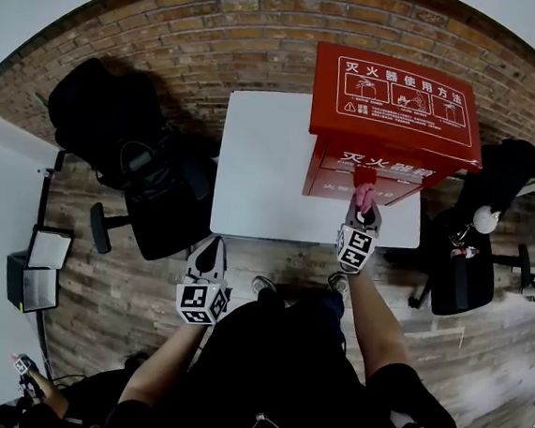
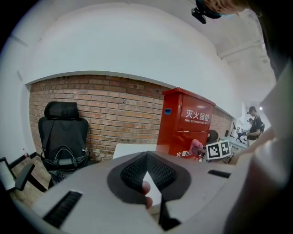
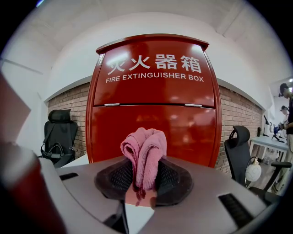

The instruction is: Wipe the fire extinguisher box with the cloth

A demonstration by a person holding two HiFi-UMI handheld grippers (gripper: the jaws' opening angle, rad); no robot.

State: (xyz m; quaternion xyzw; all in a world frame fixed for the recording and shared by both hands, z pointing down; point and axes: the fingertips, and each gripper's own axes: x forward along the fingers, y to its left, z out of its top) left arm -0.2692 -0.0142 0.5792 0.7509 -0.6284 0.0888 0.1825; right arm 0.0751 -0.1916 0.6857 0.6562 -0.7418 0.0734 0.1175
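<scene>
A white table [image 1: 263, 161] stands on the wooden plank floor [image 1: 480, 351], its far edge against the brick wall. The red fire extinguisher box [image 1: 395, 108] sits upright on its right part; the left part is bare. A black office chair [image 1: 147, 192] stands on the floor at the left, another [image 1: 464, 270] at the right.

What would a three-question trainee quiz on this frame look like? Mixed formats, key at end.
1. True or false: the right gripper is clamped on the pink cloth.
2. The left gripper holds: A) a cloth B) nothing, jaws together C) a brush.
3. Fill in: the wall behind the fire extinguisher box is made of ___.
Key: 1 true; 2 B; 3 brick.
</scene>
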